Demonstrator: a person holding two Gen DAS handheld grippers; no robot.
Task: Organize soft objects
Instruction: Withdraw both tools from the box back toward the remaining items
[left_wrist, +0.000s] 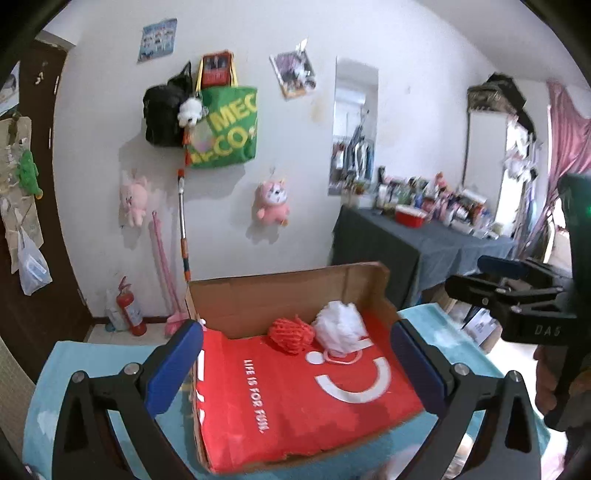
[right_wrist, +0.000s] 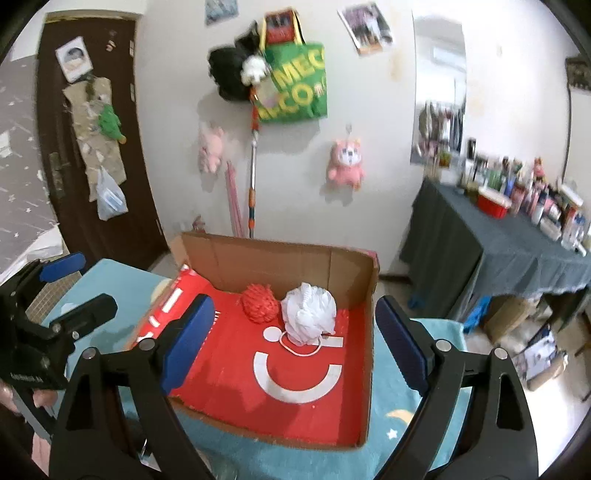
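A: Where were the grippers?

B: Left gripper (left_wrist: 297, 354) hovered over the near part of the cardboard box (left_wrist: 280, 291), fingers spread wide, nothing betw. them. Right gripper (right_wrist: 293, 345) same pose, jaws wide apart & empty, also above the box. Each showed in the other's view at the side, held by a hand.

A: And the soft things?

B: Both in the box, on its red floor near the back wall. Red mesh ball (left_wrist: 290, 334) sat just left of the white mesh puff (left_wrist: 340, 326), touching or nearly so; couldn't tell which.

A: What carried the box?

B: A table w/ a light-blue cloth (right_wrist: 402, 417), moon & star print, box near the middle.

A: Room?

B: White wall behind w/ a green tote bag (left_wrist: 227, 127), pink plush toys (left_wrist: 271, 203), a fire extinguisher (left_wrist: 129, 310) on the floor. Dark-draped side table (right_wrist: 509, 236) at right, crowded w/ bottles. Brown door (right_wrist: 88, 140) at left
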